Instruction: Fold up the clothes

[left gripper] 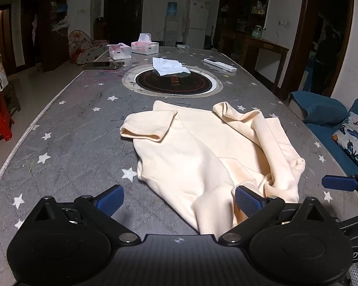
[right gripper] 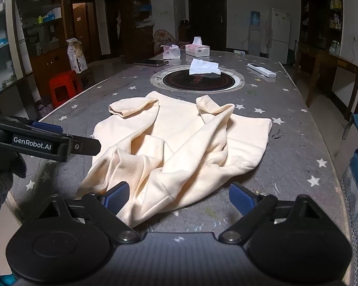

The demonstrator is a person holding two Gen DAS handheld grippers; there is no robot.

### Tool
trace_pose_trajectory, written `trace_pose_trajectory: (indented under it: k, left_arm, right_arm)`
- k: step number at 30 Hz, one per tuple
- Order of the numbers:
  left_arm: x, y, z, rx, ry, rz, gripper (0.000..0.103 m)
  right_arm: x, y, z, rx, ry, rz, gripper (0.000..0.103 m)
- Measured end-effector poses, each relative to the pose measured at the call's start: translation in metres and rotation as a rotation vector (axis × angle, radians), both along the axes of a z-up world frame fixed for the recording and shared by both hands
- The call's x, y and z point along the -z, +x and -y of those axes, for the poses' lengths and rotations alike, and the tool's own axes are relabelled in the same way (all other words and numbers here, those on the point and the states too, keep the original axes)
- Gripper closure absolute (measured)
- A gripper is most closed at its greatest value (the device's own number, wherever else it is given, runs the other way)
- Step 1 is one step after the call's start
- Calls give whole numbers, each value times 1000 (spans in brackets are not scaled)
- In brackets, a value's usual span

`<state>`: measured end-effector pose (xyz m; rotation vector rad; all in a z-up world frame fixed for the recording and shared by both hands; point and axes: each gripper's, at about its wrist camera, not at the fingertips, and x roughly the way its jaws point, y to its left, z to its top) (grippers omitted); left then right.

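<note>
— Where does the garment lie?

— The cream sweatshirt (left gripper: 202, 152) lies on the grey star-printed table (left gripper: 66, 128), near the front edge, on this side of the round black hob (left gripper: 174, 83) set into the tabletop. One cuffed sleeve (left gripper: 148, 126) is laid across the chest. The other side is bunched into ridges, and the fabric beneath those folds is hidden.

— And the left gripper?

— The left gripper (left gripper: 179, 200) has its jaws spread wide and holds nothing. The near hem of the sweatshirt runs between the blue pads (left gripper: 111, 199), and the lowest part of the cloth is cut off behind the gripper's black body. Whether the right-hand pad touches the fabric, I cannot say; it overlaps it in that view.

— The right gripper?

— The right gripper (right gripper: 177, 199) is likewise wide open and empty. Rumpled cloth lies against its left pad (right gripper: 117, 196); the other pad stands over bare table.

— Anything else on the table?

— A crumpled white cloth (left gripper: 169, 68) rests on the hob's far rim. Beyond are two tissue boxes (left gripper: 144, 46), a dark phone (left gripper: 105, 65) and a white power strip (left gripper: 219, 64). The room's far shelves are too dim to read.
</note>
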<state>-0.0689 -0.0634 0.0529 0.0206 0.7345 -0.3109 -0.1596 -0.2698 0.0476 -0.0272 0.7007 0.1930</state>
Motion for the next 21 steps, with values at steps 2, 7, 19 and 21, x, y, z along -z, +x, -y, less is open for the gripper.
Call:
trace_pose_trajectory:
  k: [2, 7, 19, 21]
  left_arm:
    - [-1, 5, 2, 4, -5, -3, 6]
    - [-1, 21, 12, 25, 0, -8, 10]
    - [4, 66, 38, 62, -3, -39, 32]
    - [11, 77, 43, 61, -6, -65, 45]
  right_arm:
    - [0, 5, 1, -3, 1, -6, 15]
    - [-3, 20, 6, -3, 0, -10, 22]
    - [-14, 63, 30, 35, -11, -4, 39]
    - [-16, 74, 37, 50, -7, -2, 43]
